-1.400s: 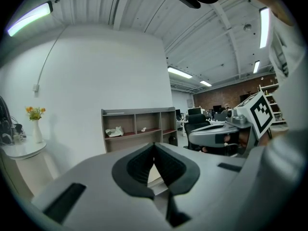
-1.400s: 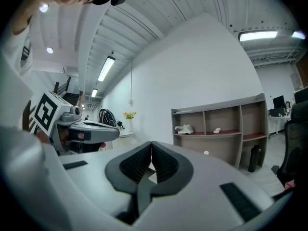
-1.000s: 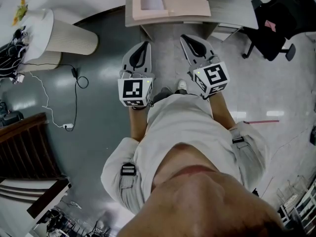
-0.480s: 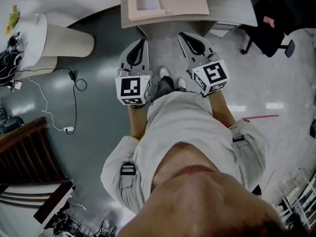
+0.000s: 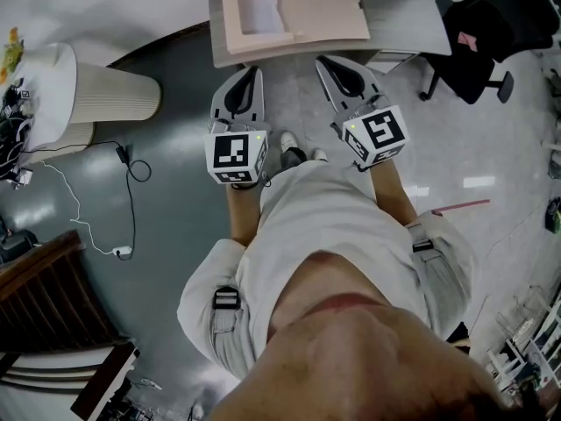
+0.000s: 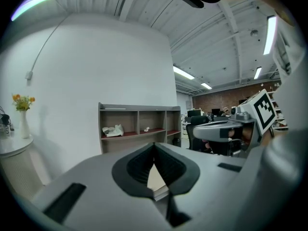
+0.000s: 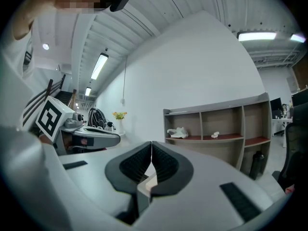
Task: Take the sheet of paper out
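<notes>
A white sheet of paper [image 5: 261, 14] lies in the left half of an open beige folder [image 5: 320, 11] on a grey desk [image 5: 412, 24] at the top of the head view. My left gripper [image 5: 254, 74] is held over the floor just short of the desk's front edge, jaws shut with nothing between them. My right gripper [image 5: 332, 62] is level with it to the right, also shut and empty, its tip at the desk edge. In the gripper views the left gripper [image 6: 154, 146] and the right gripper [image 7: 151, 144] show jaws closed together, with the desk edge glimpsed beneath them.
A black office chair [image 5: 478, 46] stands right of the desk. A white ribbed pedestal table [image 5: 79, 90] is at the left, with a black cable [image 5: 131, 169] on the floor near it. A brown shelf unit [image 6: 139, 126] stands against the white wall ahead. Dark stairs [image 5: 44, 296] lie lower left.
The person has stepped forward: the desk and folder have come closer under the grippers' tips. Both grippers stay shut and side by side.
</notes>
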A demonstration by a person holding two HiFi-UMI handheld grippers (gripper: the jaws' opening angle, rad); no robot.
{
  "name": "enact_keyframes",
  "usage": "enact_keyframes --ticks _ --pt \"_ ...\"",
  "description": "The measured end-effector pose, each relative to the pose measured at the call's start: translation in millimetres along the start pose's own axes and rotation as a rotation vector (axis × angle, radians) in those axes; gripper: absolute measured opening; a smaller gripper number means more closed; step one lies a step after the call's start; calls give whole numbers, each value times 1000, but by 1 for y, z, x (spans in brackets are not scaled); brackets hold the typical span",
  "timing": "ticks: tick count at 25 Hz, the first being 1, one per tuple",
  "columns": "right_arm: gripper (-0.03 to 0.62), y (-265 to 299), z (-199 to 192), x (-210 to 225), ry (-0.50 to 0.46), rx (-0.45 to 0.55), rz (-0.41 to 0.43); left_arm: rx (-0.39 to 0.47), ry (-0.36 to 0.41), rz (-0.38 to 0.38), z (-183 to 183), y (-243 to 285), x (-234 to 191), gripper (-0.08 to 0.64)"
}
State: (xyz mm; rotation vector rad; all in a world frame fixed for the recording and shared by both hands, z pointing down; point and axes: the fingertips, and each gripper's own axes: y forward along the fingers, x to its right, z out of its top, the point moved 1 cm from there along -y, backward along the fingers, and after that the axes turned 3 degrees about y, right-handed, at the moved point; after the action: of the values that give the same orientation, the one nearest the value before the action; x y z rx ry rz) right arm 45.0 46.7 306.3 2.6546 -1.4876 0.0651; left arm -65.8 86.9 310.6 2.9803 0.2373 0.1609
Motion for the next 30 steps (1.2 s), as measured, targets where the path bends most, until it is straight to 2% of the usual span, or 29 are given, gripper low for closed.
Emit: enact_keyframes --ticks 15,25,30 --pt "20 71 -1 -27 -40 -44 -60 27 -29 -80 -13 19 -76 11" --pt "21 89 -10 -15 -31 -79 -95 12 -50 -121 -22 42 -86 11" --pt "21 101 -10 0 -15 -78 -81 5 -41 -117 -18 60 -89 11"
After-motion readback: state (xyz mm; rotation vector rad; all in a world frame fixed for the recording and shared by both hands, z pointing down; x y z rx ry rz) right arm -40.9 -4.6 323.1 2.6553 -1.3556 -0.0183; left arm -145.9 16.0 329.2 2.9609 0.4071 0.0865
